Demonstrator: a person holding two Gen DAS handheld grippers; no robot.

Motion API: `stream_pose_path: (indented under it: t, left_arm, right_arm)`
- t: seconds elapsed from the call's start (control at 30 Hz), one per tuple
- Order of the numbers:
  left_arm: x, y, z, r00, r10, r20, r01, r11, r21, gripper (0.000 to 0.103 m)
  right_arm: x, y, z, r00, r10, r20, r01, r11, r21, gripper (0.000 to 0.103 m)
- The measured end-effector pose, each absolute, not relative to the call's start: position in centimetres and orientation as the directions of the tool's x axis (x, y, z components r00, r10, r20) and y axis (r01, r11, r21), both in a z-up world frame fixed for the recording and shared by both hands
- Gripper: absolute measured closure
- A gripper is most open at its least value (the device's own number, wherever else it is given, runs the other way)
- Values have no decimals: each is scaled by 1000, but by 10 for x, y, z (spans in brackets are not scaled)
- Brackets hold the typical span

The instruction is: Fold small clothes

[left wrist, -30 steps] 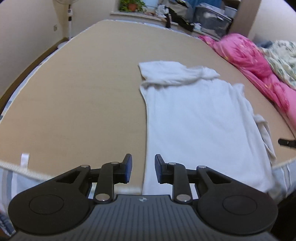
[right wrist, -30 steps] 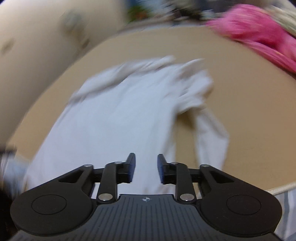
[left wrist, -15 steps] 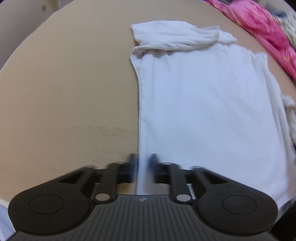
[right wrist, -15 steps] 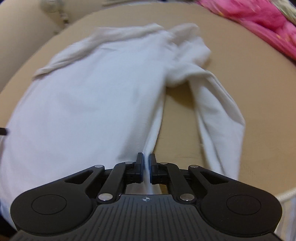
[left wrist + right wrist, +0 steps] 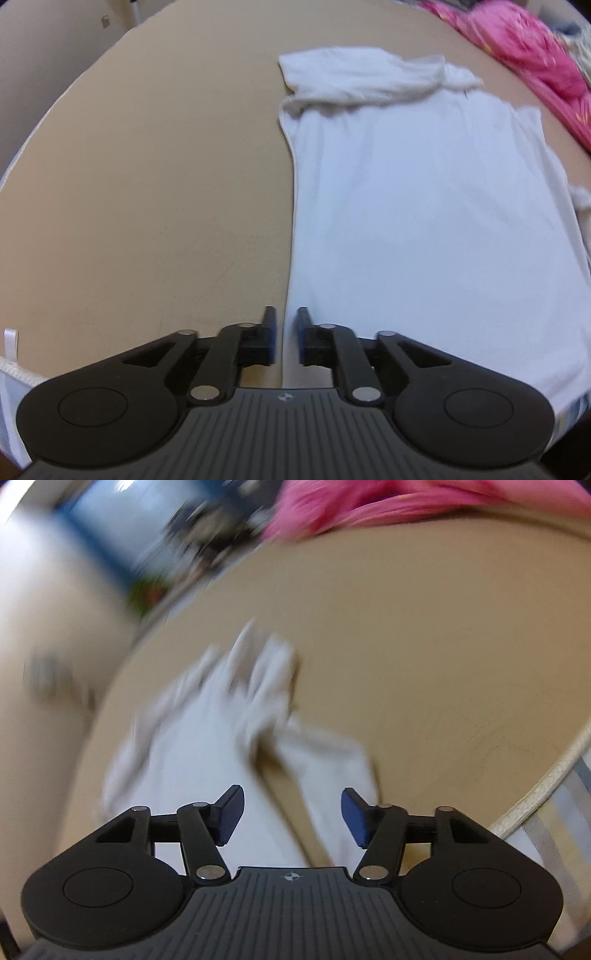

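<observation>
A white shirt (image 5: 424, 221) lies flat on the tan bed top (image 5: 147, 184), one sleeve (image 5: 354, 74) folded across its far end. My left gripper (image 5: 287, 334) hovers over the shirt's near left edge. Its jaws are opening with a narrow gap, the cloth's edge runs between them, and the pads do not press it. In the blurred right wrist view the shirt (image 5: 195, 746) and its loose sleeve (image 5: 325, 760) lie under my right gripper (image 5: 293, 814). Its jaws are opening wide and hold nothing.
A pink blanket (image 5: 524, 48) is heaped along the bed's far right side, also seen as a pink blanket (image 5: 351, 502) in the right wrist view. The mattress edge piping (image 5: 535, 790) runs close on the right. A white tag (image 5: 10, 341) marks the near left edge.
My left gripper came down to the shirt's near left edge, closed there, then parted slightly. My right gripper closed at the shirt's right edge, then opened wide and swung with a roll.
</observation>
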State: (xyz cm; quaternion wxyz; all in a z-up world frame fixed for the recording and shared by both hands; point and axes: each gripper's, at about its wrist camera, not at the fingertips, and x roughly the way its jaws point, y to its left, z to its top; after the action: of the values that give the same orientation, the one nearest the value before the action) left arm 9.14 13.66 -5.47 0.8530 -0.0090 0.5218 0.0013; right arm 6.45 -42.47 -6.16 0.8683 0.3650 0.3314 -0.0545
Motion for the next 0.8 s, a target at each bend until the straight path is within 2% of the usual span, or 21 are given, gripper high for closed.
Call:
stream_pose_path:
  t: [0.1,0.2,0.33,0.4,0.43,0.47,0.57,0.67,0.73,0.77,0.8]
  left_arm:
    - [102,127,-52,479,15,-878,-15,1000,9,83]
    - [112,119,-55,478,29,-878,-22,1000,21,82]
    - [126,112,-59,472,43,-880,-38,999,28,82]
    - [131,109,-59,478,45,-877,-42,999,28,82]
    - [134,109,-59,479,47,-876,-44,999,30,82]
    - [137,108,-60,478,51,-877,-49,998,32,82]
    - [144,108,-64,478,57,-877,-56,998,34,82]
    - [149,104,-66,490,73,-868,-45,997,58,82]
    - [151,102,-67,495,82,-865,-36,997,73,82]
    - [151,101,-67,498,86,-863,-33,996,80,82]
    - [152,101,-68,498,86,-863,-31,996,82,82]
  right_arm:
    - [93,-427,-62,741,55,-669,374,794,479,42]
    - [130,-416,-82,655,89,-750,347,846,404,37]
    - [159,-406,-110,566,119,-816,356,857,372,40]
    - [161,-392,-105,564,95,-820,294,905,307,69]
    - [163,-389,-100,573,105,-813,253,921,297,90]
    - [165,-389,-94,592,96,-800,230,931,283,91]
    - [168,-400,-51,729,-90,-679,200,976,84,91]
    - [161,-429,-11,841,-374,-392,346,927,-141,91]
    - [157,-453,-8,814,-544,-205,485,830,-276,89]
    - [158,-466,-17,785,-591,-185,521,792,-317,84]
    - [164,-481,-30,745,-627,-227,538,766,-352,79]
